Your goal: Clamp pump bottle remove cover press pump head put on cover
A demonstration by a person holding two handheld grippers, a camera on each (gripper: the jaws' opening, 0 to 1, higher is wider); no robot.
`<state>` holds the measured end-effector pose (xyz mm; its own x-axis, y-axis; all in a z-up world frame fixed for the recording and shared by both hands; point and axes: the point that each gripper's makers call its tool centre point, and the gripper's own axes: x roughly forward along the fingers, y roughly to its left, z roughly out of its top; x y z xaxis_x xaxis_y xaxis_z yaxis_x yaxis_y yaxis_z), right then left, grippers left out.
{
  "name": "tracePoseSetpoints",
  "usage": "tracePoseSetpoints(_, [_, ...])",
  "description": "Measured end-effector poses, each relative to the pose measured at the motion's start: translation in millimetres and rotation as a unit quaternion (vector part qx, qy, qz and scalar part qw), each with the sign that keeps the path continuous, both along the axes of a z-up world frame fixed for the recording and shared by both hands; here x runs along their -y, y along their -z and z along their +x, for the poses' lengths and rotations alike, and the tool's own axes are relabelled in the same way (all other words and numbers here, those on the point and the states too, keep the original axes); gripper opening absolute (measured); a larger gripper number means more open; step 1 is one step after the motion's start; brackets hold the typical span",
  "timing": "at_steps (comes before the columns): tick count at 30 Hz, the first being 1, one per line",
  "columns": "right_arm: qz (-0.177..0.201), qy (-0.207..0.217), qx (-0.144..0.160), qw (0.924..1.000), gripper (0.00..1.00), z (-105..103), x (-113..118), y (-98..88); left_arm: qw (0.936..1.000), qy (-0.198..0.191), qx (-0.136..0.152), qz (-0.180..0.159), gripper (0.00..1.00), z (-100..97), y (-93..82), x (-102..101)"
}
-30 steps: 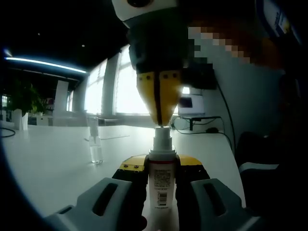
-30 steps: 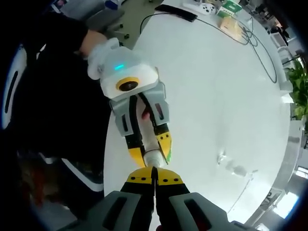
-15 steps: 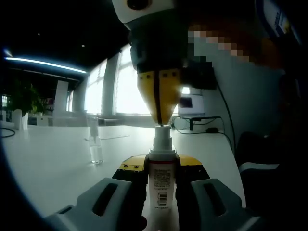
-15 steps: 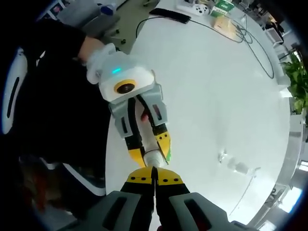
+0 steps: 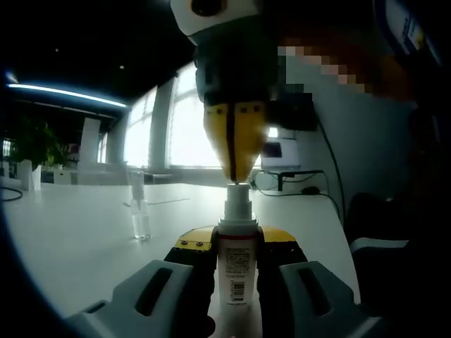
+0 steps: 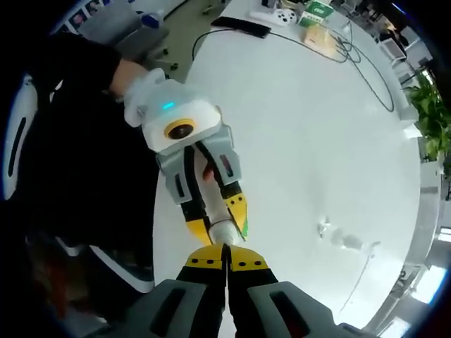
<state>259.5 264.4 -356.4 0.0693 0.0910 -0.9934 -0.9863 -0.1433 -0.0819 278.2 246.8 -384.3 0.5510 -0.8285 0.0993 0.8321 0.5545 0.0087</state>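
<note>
Left gripper point(image 5: 236, 264) clamps the slim white cylindrical pump bottle point(image 5: 236, 271) upright above the glossy white table point(image 5: 84, 232). Right gripper point(image 5: 233, 165), jaws closed, tips on pump head point(image 5: 237, 201). Clear plastic cover point(image 5: 140, 215) stands apart; label unreadable.

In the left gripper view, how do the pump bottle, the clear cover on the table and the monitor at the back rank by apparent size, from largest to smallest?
1. pump bottle, held between the left gripper jaws; nearness to the camera enlarges it.
2. clear cover standing on the white table.
3. monitor, partly hidden, similar in apparent size to the cover, so this order is unsure.
</note>
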Motion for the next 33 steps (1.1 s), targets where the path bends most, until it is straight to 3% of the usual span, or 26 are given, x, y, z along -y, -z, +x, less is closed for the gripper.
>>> tracePoseSetpoints(6, [0.023,-0.007,0.009,0.9997,0.0,3.1,0.3,-1.7,1.0,0.0,0.0,0.0,0.13,-0.6,-0.3,1.0])
tracePoseSetpoints(9, [0.04,-0.008,0.009,0.9991,0.08,6.6,1.7,-4.0,1.0,0.0,0.0,0.0,0.13,-0.8,-0.2,1.1])
tracePoseSetpoints(13, [0.082,-0.006,0.015,0.9965,0.11,8.7,-1.1,-7.7,1.0,-0.001,0.0,0.0,0.13,-0.7,-0.1,1.2])
tracePoseSetpoints(17, [0.156,0.008,0.022,0.9875,0.13,12.2,-11.1,-14.6,1.0,0.0,0.0,0.0,0.13,-1.5,-0.5,1.8])
tracePoseSetpoints(19, [0.212,0.011,0.033,0.9768,0.19,15.2,-18.5,-21.8,1.0,0.0,0.0,0.0,0.13,-1.1,-0.8,1.3])
tracePoseSetpoints(20, [0.259,0.004,0.054,0.9643,0.22,20.5,-24.7,-29.4,1.0,-0.001,0.0,0.0,0.13,-0.7,-0.6,0.9])
tracePoseSetpoints(22, [0.296,0.027,0.069,0.9524,0.22,24.7,-22.3,-33.2,1.0,0.0,0.0,0.0,0.13,-0.6,-0.6,0.9])
tracePoseSetpoints(27, [0.336,0.037,0.094,0.9363,0.23,31.2,-11.0,-31.2,1.0,-0.001,0.0,-0.001,0.13,-0.7,-0.4,0.4])
tracePoseSetpoints(29, [0.365,0.047,0.103,0.924,0.23,33.7,-11.9,-37.0,1.0,-0.001,0.0,-0.001,0.13,-0.9,-0.6,0.6])
tracePoseSetpoints(33, [0.433,0.076,0.109,0.8914,0.25,33.0,-15.7,-56.4,1.0,-0.001,-0.001,-0.001,0.13,-1.0,-1.0,0.4])
